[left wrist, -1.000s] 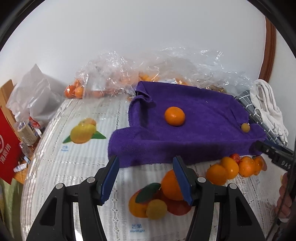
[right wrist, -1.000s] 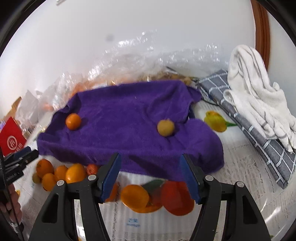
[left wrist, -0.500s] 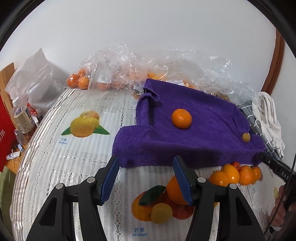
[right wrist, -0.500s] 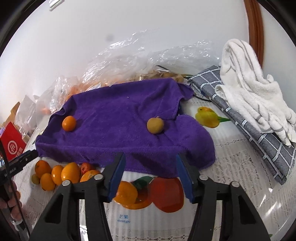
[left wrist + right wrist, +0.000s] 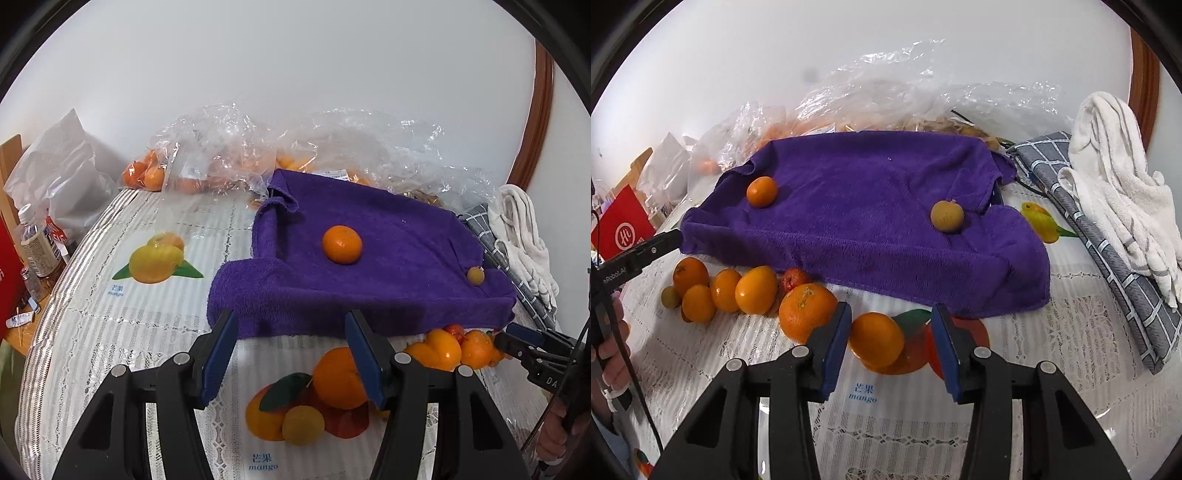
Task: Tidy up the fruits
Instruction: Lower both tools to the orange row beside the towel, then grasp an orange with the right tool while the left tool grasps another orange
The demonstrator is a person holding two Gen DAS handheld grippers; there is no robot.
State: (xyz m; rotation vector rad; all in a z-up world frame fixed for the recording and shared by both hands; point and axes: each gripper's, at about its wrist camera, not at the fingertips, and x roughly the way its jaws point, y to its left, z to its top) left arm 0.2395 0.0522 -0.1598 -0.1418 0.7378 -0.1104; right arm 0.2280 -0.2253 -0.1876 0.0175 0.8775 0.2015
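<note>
1. A white wall backs a worktop point(image 5: 92, 325) laid with a lace cloth printed with mango pictures; crumpled clear plastic bags point(image 5: 229, 147) holding orange fruit lie along the far edge.
2. A purple towel point(image 5: 871, 214) is spread over the middle of the worktop, its near edge thick and folded.
3. On the towel sit two fruits, well apart: an orange point(image 5: 761, 191) towards its left end and a small brownish-yellow fruit point(image 5: 947, 216) towards its right end.
4. In front of the towel, on the lace, a cluster of loose fruit point(image 5: 738, 288) lies touching one another: several oranges, one small red fruit point(image 5: 795, 278) against the towel edge, and a small greenish one at the far left.
5. The biggest orange point(image 5: 807, 312) of the cluster rests just beside the left finger of the right gripper point(image 5: 889, 345).
6. The right gripper is wide open and holds nothing; between its blue pads shows only the printed mango picture.
7. The left gripper point(image 5: 291, 356) is also wide open and empty, hovering in front of the towel's near-left corner.
8. To the right of the towel lie a grey checked cloth point(image 5: 1108, 251) and, on it, a bunched white towel point(image 5: 1115, 173).
9. At the left edge stand a bottle point(image 5: 37, 243) and a white bag point(image 5: 62, 173).
</note>
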